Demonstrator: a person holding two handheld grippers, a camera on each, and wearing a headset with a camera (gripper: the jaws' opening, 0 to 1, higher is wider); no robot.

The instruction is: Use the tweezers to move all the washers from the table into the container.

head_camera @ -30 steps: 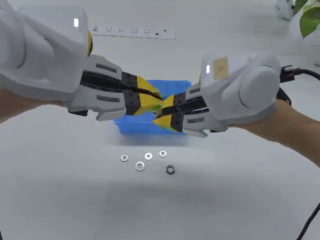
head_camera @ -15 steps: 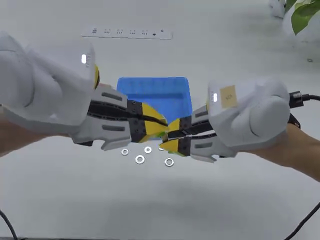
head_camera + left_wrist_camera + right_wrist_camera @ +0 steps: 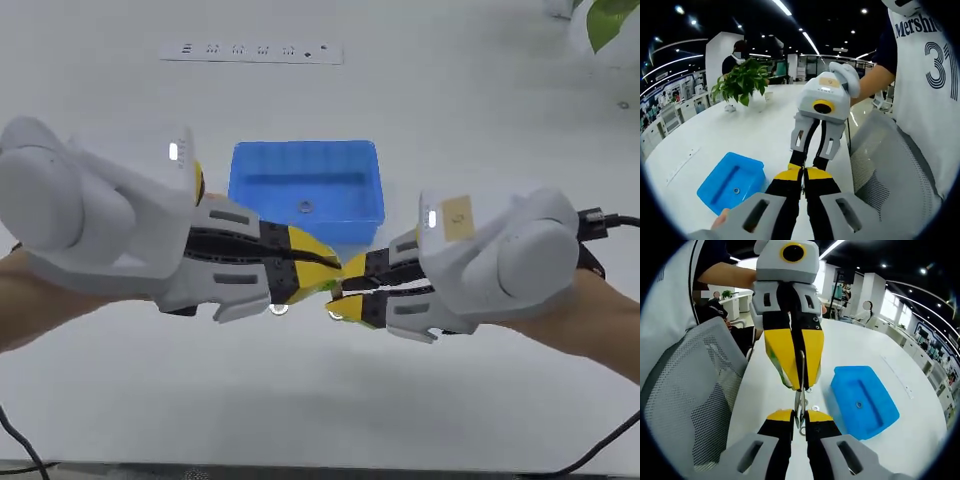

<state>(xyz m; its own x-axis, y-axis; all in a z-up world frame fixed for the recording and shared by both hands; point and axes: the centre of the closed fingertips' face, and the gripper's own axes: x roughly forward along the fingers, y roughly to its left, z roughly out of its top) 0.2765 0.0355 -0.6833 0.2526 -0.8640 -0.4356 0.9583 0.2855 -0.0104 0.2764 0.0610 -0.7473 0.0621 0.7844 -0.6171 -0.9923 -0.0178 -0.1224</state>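
My left gripper and right gripper meet tip to tip just in front of the blue container, low over the table. Thin metal tweezers run from the left gripper's shut jaws into my right gripper, which is also shut on them. One washer lies inside the container. Loose washers peek out beneath the jaws, and in the right gripper view a washer lies beside the container. The left gripper view shows the container at lower left.
A white power strip lies at the table's far edge. A potted plant stands at the far right corner. A black cable trails from the right gripper. A grey mesh chair stands by the table's near side.
Both grippers have come back from above the container to the table in front of it, over the loose washers, still tip to tip. The washer inside the container is now uncovered.
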